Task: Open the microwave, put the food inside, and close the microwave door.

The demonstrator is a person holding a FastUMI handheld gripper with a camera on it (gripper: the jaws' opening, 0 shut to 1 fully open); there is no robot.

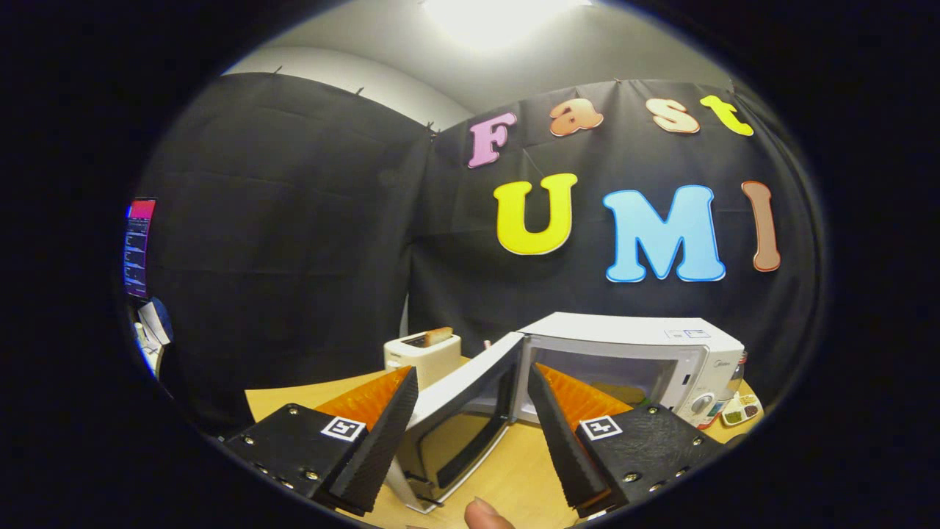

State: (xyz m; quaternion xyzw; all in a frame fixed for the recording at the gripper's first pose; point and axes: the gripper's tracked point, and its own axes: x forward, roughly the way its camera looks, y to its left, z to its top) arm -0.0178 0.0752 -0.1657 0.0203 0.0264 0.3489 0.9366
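In the gripper view the gripper (470,382) stands released, its two fingers spread wide and holding nothing; each finger is a wedge that narrows to a tip, with a ribbed, ridged inner pad, and each is bolted to a flat textured block that carries a small square printed marker. Between the fingers stands the microwave door (461,419), swung open toward the tool, so that its edge and its dark window panel fill the gap; whether either finger touches the door cannot be told, though the left fingertip lies very near its upper edge. Just beyond the right finger sits the microwave (661,353), a smooth boxy white body with a flat top, its cavity open and lit pale inside; a round knob and a control strip are on its far right face. No food can be made out in the cavity. Beyond the left finger, behind the door, stands a toaster (422,353), pale and rounded at the corners, with a slice of browned bread (438,336) sticking up from its slot. All of this rests on a wooden table (514,470) with a smooth light grain and a curved edge. Past the microwave's right side lies a small tray (740,410) of little coloured items, too small to name. Below the fingers, close to the tool, a fingertip (485,514) of a person pokes up over the table.
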